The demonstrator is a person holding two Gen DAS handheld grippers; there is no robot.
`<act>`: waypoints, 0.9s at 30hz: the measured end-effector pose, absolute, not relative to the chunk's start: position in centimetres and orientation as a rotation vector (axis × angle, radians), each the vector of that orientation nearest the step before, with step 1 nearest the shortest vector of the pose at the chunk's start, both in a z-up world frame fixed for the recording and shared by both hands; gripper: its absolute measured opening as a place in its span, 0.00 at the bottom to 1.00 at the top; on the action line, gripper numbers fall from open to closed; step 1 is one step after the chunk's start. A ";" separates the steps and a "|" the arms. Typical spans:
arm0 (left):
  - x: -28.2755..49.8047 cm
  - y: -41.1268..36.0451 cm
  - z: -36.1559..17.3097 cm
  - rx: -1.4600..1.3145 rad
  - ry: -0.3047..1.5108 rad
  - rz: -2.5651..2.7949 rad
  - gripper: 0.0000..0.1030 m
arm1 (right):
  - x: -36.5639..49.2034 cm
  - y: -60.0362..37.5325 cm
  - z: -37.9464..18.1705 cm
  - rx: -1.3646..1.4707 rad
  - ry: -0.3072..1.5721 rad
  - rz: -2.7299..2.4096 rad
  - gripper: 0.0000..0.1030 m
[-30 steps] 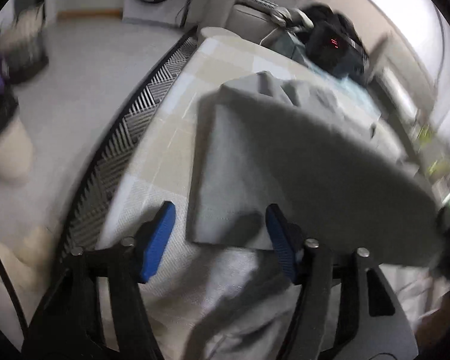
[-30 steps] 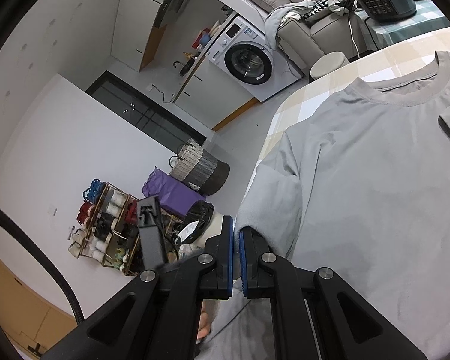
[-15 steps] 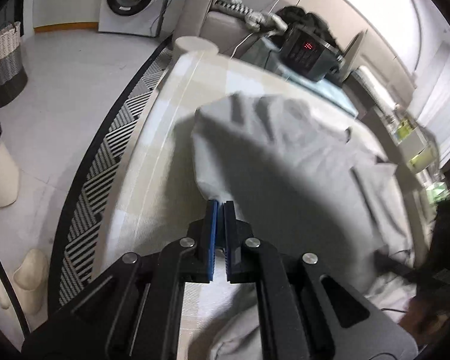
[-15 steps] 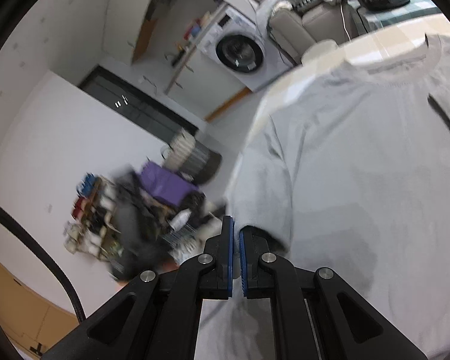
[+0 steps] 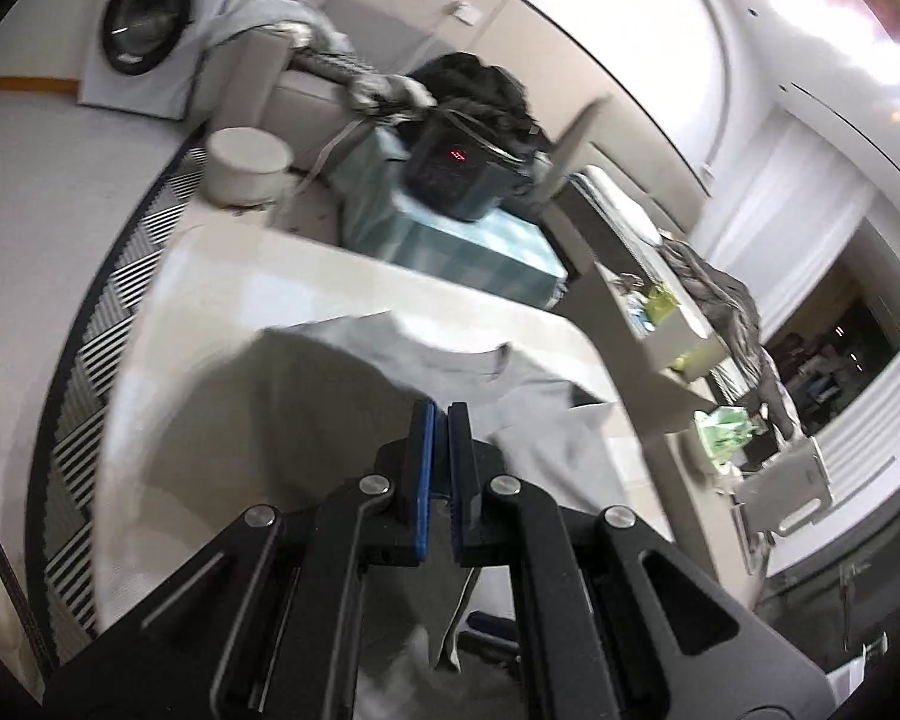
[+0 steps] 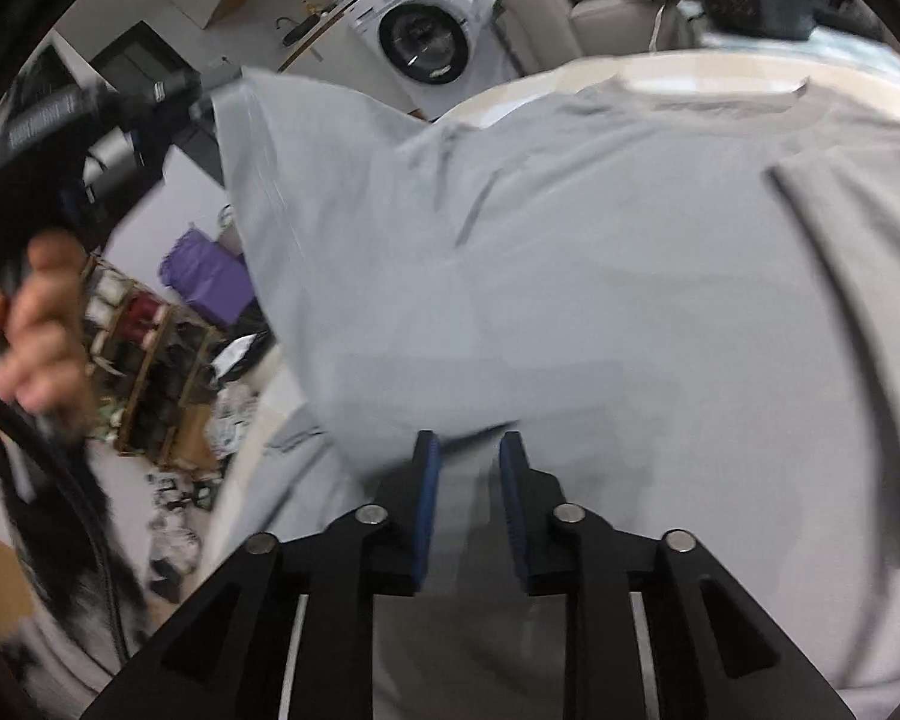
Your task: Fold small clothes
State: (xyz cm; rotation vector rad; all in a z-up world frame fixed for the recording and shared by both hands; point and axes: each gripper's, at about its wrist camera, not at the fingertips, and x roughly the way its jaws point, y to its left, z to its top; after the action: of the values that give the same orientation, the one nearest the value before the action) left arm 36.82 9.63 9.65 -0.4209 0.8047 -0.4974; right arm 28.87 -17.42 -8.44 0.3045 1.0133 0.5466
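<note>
A grey T-shirt (image 6: 570,270) lies spread on the beige checked table (image 5: 330,276), collar at the far side. Its left side is lifted off the table as a slanted flap. My left gripper (image 5: 441,420) is shut on that flap's corner. In the right wrist view the left gripper (image 6: 207,93) shows at the upper left, with a hand (image 6: 36,312) on its handle. My right gripper (image 6: 465,450) hovers low over the shirt's near edge. Its jaws are opening, the cloth lies between and under the blue pads (image 6: 429,480), and they do not press on it.
Past the table's far end stand a black cooker (image 5: 456,174) on a teal-covered box, a sofa with clothes and a white stool (image 5: 246,162). A washing machine (image 6: 426,42), a purple bag (image 6: 210,282) and a shoe rack (image 6: 144,360) are at the left. A striped rug (image 5: 120,300) borders the table.
My left gripper closed on the shirt's edge and rose, pulling that side up into a flap. My right gripper, shut on the sleeve before, now has its jaws apart and sits lower.
</note>
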 end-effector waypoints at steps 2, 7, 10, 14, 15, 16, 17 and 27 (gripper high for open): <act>38.1 6.3 9.9 -0.411 0.821 -0.548 0.03 | 29.0 -18.9 -8.0 0.321 0.996 0.513 0.23; 41.8 -0.6 6.9 -0.422 0.898 -0.637 0.29 | 29.1 -21.7 -7.2 0.328 0.972 0.425 0.24; 41.7 -0.1 5.5 -0.412 0.918 -0.586 0.34 | 28.8 -22.9 -6.9 0.329 0.964 0.402 0.25; 38.9 4.4 2.9 -0.377 0.920 -0.430 0.49 | 29.5 -23.9 -7.3 0.352 0.964 0.396 0.28; 38.2 5.5 1.9 -0.358 0.931 -0.395 0.49 | 29.3 -23.6 -7.4 0.371 0.970 0.403 0.28; 37.1 6.5 0.9 -0.328 0.950 -0.342 0.49 | 29.6 -23.6 -7.6 0.385 0.975 0.414 0.28; 36.1 7.4 0.0 -0.315 0.965 -0.312 0.49 | 29.8 -23.9 -7.7 0.401 0.979 0.434 0.28; 29.4 8.7 -6.5 -0.152 1.073 -0.295 0.49 | 31.0 -21.4 -8.3 0.479 1.007 0.523 0.45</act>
State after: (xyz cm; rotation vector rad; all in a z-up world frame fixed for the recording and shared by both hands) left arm 29.36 8.67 -6.49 -0.1522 1.0727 -0.2949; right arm 31.02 -21.41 -8.31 0.4788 1.0066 0.5227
